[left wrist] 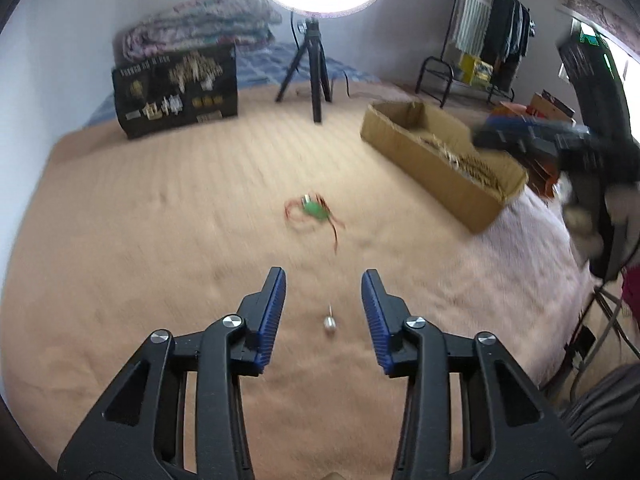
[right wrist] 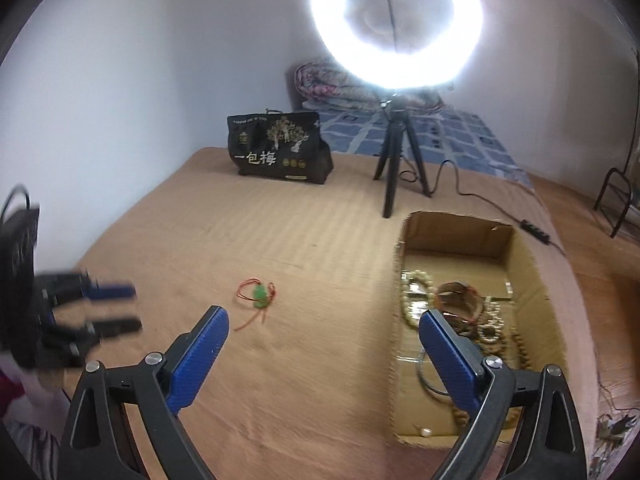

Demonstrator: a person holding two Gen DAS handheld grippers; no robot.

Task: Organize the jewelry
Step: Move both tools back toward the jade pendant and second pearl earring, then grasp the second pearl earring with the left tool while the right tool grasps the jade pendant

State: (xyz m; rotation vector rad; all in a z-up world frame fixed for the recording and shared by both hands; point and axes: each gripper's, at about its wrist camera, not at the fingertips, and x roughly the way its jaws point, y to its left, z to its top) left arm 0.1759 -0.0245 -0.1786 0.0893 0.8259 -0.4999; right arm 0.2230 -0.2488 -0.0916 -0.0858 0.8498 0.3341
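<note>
Both the left gripper [left wrist: 324, 280] and the right gripper [right wrist: 324, 320] gape wide and empty, so picking up comes next: likely the small silver pendant [left wrist: 330, 323] lying between the left's fingers, for the brown cardboard box [right wrist: 460, 228]

A bedroom: bed [right wrist: 280, 220], folded quilts [right wrist: 332, 80], clothes rack [left wrist: 500, 32].

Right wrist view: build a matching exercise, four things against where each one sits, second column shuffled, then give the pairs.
Things:
1. green pendant on red cord
2. bead bracelets
3. black printed bag
4. ring light tripod

Places:
A. inside the cardboard box
B. standing on the bed just beyond the box's far end
C. lying loose on the tan bedspread, left of the box
D. upright at the far edge of the bedspread, near the wall

Pairs: 1-C, 2-A, 3-D, 4-B
</note>
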